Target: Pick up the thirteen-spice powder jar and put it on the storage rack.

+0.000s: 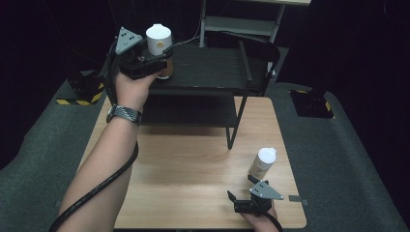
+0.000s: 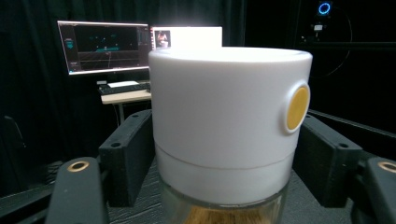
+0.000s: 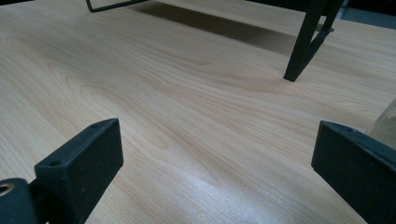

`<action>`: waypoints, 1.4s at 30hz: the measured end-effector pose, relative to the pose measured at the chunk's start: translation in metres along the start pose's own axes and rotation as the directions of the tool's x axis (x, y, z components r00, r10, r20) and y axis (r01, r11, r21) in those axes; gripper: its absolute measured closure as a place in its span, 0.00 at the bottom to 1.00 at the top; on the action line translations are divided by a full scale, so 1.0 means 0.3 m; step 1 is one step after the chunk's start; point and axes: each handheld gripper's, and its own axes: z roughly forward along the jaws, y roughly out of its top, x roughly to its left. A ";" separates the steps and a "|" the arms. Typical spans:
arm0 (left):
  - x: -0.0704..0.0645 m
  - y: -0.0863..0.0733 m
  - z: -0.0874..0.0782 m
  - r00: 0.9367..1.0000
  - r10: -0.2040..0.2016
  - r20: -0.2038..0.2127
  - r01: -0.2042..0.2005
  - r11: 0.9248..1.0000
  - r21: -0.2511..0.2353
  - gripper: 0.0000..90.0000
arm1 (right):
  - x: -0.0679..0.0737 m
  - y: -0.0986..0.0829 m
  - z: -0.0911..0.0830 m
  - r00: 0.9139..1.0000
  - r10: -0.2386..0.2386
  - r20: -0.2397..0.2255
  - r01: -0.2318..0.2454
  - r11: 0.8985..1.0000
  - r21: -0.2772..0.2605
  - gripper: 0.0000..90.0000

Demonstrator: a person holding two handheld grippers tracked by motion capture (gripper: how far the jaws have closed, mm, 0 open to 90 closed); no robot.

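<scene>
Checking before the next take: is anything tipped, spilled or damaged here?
Nothing stands out. The left gripper holds one white-capped jar upright at the black shelf. The other jar stands upright on the wooden table near the open right gripper. No spill shows.

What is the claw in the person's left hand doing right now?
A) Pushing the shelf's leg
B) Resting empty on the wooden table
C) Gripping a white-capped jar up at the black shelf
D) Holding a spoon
C: in the high view the left claw is closed on the white-capped jar at the top of the black shelf, and the left gripper view shows its jaws pressed against both sides of the jar.
</scene>
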 end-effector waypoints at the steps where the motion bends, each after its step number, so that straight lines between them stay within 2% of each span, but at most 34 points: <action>1: -0.001 0.000 -0.002 1.000 -0.002 -0.001 0.002 1.000 0.000 0.26 | -0.001 0.000 0.000 1.000 0.001 -0.001 -0.001 1.000 0.000 0.02; 9: -0.011 -0.003 -0.043 1.000 -0.010 -0.003 0.010 1.000 0.009 0.08 | 0.000 -0.001 0.000 1.000 -0.002 0.000 0.002 1.000 -0.001 0.02; 11: -0.017 -0.004 -0.057 1.000 0.000 -0.008 0.000 1.000 0.010 0.03 | 0.001 0.000 0.000 1.000 -0.003 -0.001 0.003 1.000 0.000 0.02; 18: -0.018 -0.031 -0.132 0.999 0.036 0.034 -0.036 0.999 0.000 0.01 | 0.007 0.001 0.002 1.000 -0.015 0.007 0.015 1.000 0.001 0.02; 23: -0.021 -0.071 -0.179 0.998 0.028 0.057 -0.028 1.000 -0.008 0.01 | 0.012 0.003 0.001 1.000 -0.016 0.011 0.016 1.000 0.005 0.02; 28: -0.037 -0.113 -0.221 0.997 0.054 0.050 -0.054 0.999 -0.004 0.00 | 0.016 0.004 0.001 1.000 -0.023 0.015 0.023 1.000 0.007 0.02; 31: -0.037 -0.144 -0.243 0.997 0.046 0.065 -0.046 0.999 -0.005 0.00 | 0.016 0.004 0.002 1.000 -0.023 0.015 0.023 1.000 0.007 0.02; 38: -0.055 -0.217 -0.288 0.996 0.059 0.072 -0.059 0.998 0.002 0.00 | 0.017 0.004 0.001 1.000 -0.025 0.016 0.025 1.000 0.007 0.02; 42: -0.054 -0.263 -0.313 0.995 0.040 0.086 -0.041 0.999 0.006 0.00 | 0.017 0.004 0.001 1.000 -0.024 0.015 0.024 1.000 0.007 0.02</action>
